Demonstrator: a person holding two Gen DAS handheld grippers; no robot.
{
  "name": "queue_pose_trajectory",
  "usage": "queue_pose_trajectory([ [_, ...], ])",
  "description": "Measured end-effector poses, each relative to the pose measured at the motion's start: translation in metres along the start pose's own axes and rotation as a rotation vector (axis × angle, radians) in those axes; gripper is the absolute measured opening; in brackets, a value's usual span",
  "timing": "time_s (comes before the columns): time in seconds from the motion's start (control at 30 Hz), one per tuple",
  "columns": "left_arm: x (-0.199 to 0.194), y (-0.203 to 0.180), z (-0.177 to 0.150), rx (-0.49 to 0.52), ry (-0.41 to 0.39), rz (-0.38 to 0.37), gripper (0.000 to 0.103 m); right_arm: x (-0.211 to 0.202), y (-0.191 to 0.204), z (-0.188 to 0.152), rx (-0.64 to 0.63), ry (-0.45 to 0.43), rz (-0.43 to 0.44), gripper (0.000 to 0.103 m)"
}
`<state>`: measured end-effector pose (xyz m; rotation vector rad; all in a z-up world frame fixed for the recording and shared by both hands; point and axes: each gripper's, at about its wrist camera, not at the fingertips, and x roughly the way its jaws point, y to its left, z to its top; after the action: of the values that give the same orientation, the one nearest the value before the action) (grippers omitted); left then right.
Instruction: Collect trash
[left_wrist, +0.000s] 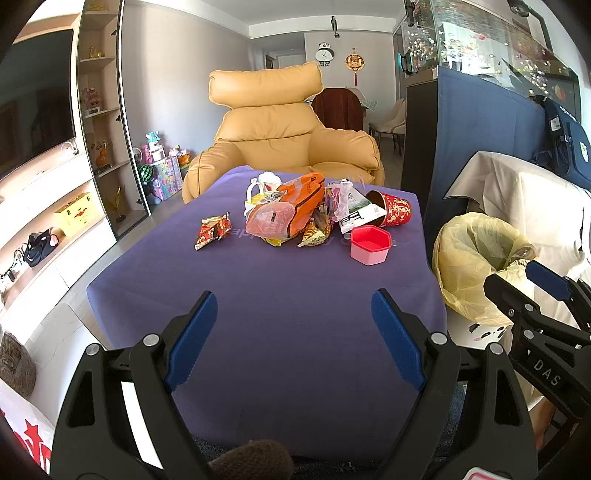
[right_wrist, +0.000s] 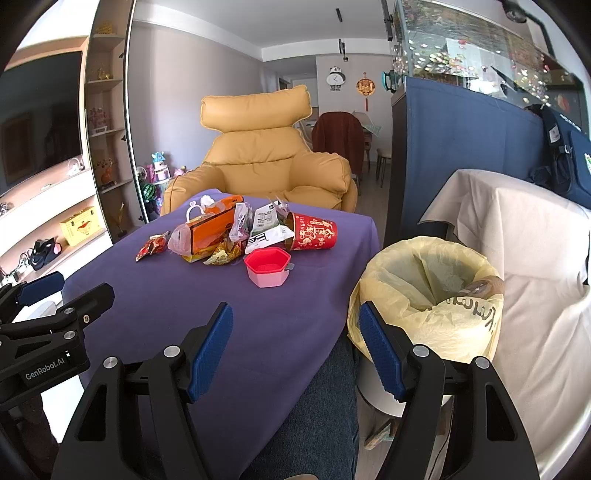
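A heap of trash lies on the purple-covered table (left_wrist: 280, 317): an orange bag (left_wrist: 295, 206), a red snack wrapper (left_wrist: 213, 230), a red paper cup on its side (left_wrist: 395, 208), a pink hexagonal cup (left_wrist: 370, 244) and white wrappers (left_wrist: 356, 216). The same heap shows in the right wrist view: orange bag (right_wrist: 210, 229), red cup (right_wrist: 314, 230), pink cup (right_wrist: 269, 266). A bin lined with a yellow bag (right_wrist: 424, 291) stands right of the table, also seen in the left wrist view (left_wrist: 476, 258). My left gripper (left_wrist: 293, 339) is open and empty over the table's near part. My right gripper (right_wrist: 295, 347) is open and empty between table edge and bin.
A tan leather armchair (left_wrist: 273, 136) stands behind the table. A white-draped piece of furniture (right_wrist: 532, 258) sits right of the bin, with a blue-covered cabinet (right_wrist: 454, 147) and fish tank behind. Shelves (left_wrist: 74, 192) line the left wall.
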<state>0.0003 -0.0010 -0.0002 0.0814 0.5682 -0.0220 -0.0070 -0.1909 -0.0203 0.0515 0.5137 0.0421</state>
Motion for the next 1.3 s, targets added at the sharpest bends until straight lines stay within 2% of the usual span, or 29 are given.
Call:
queue_pose_trajectory([
  [1.3,-0.0005,0.0019,0.0019,0.001,-0.001,0.001,0.081,-0.0008,-0.0024,0.0005,0.008,-0.002,-0.003,0.067],
])
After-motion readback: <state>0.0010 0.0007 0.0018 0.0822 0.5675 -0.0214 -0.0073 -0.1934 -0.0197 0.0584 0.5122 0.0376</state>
